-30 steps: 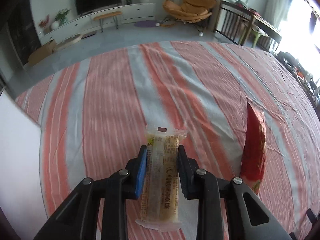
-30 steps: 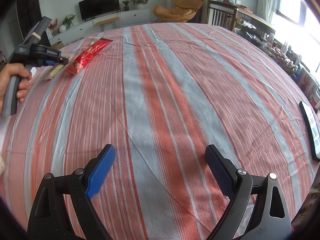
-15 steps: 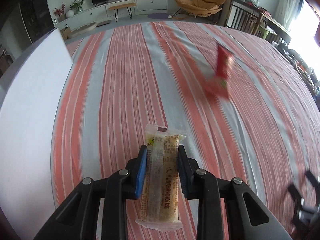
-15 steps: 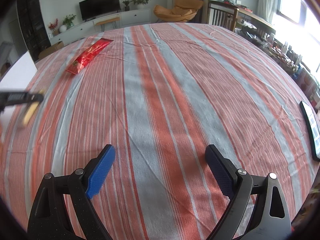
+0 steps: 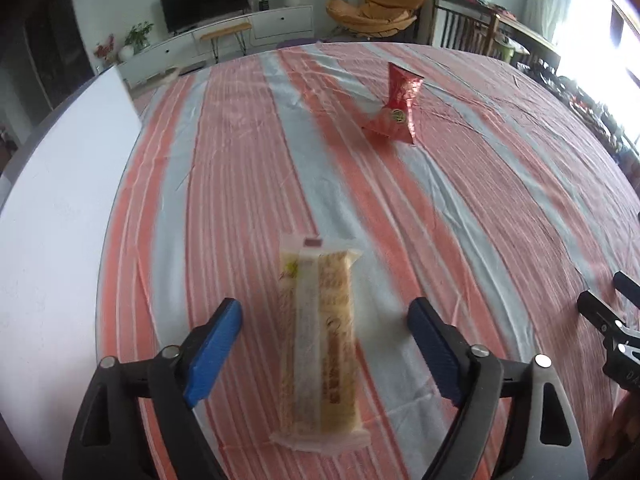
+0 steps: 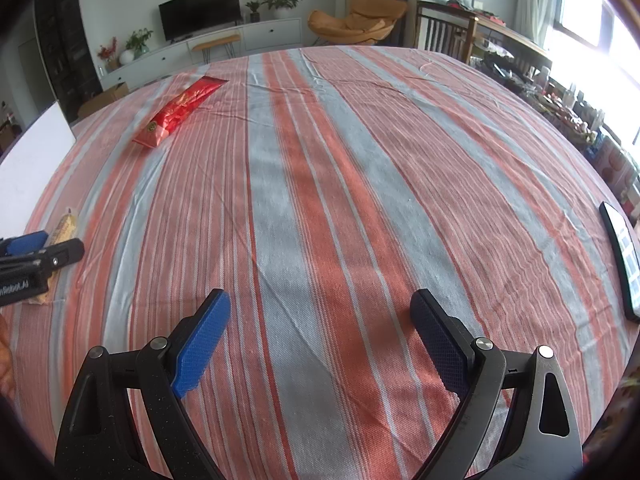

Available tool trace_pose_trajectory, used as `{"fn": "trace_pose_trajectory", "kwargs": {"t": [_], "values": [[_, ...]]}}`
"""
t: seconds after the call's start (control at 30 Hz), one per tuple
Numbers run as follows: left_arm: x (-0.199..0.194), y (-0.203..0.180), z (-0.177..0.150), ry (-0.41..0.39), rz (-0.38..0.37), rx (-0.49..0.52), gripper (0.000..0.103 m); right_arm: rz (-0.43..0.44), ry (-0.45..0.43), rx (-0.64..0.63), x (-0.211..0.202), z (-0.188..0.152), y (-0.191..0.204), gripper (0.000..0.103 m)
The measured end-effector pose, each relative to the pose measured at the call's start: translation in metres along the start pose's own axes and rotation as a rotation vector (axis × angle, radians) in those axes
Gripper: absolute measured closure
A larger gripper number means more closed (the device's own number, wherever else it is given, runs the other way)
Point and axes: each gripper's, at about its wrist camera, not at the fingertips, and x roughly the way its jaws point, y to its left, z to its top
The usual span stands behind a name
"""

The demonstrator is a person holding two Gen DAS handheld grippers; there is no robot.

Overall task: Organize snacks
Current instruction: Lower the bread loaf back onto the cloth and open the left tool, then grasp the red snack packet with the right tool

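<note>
The left tool (image 5: 324,324) stands wide open around the yellow snack bar (image 5: 318,344) lying near the worktop's (image 5: 480,200) left edge, apparently just placed, so next seems the red packet (image 5: 398,106) toward the far edge, with the right tool (image 6: 320,336) open and empty.

Upper left: a dark TV (image 6: 200,11) on a white cabinet (image 6: 224,46) with plants. Top centre, an orange chair (image 6: 352,24); bright window (image 6: 588,20) at right.

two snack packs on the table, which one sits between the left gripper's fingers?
The pale yellow bar, lying flat between the open left gripper fingers, touching neither. The red pack lies farther off on the striped cloth.
</note>
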Motion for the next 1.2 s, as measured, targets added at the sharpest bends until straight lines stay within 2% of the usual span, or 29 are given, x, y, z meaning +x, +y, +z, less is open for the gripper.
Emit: {"fn": "trace_pose_trajectory", "kwargs": {"t": [0.2,0.97,1.03,1.2], "values": [[0.0,0.021,-0.013,-0.043,0.036,-0.056,0.0,0.0,0.0,0.0,0.0,0.0,0.0,0.009],[-0.001,0.023,-0.016,-0.071,0.052,-0.075,0.0,0.001,0.003,-0.004,0.0,0.001,0.0,0.009],[-0.001,0.023,-0.016,-0.071,0.052,-0.075,0.0,0.017,0.041,-0.013,0.004,0.009,0.002,0.01],[0.0,0.024,-0.016,-0.071,0.052,-0.075,0.0,0.174,0.038,0.093,0.02,0.065,0.017,0.011]]}}
